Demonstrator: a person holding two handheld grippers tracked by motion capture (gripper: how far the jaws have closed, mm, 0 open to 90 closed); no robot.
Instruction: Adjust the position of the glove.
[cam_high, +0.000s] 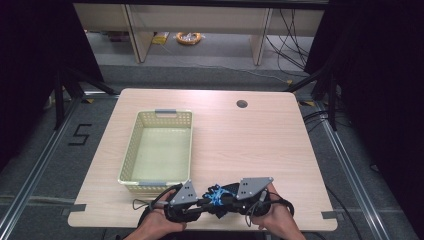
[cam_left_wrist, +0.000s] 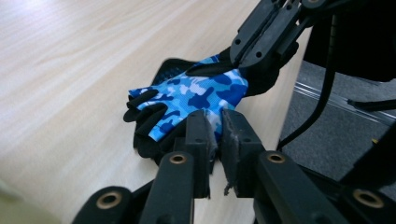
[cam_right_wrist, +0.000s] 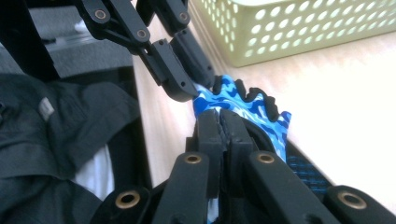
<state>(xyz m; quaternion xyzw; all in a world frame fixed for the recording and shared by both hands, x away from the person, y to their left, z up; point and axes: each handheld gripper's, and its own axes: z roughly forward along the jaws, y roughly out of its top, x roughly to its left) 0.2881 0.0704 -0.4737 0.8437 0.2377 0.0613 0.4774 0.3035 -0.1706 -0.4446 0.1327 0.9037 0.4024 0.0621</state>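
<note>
While gripping: left gripper (cam_left_wrist: 215, 133) and right gripper (cam_right_wrist: 219, 128) both clamping blue camo glove (cam_left_wrist: 196, 95)
Floor marking: "5" (cam_high: 80, 134) showing beside table (cam_high: 260, 145)
Glove underside: staying hidden

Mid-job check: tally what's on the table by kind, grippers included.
Blue camouflage glove: 1, pinched at both ends
Yellow basket: 1, nothing visible inside
Grippers: 2, left gripper and right gripper
Total: 4
</note>
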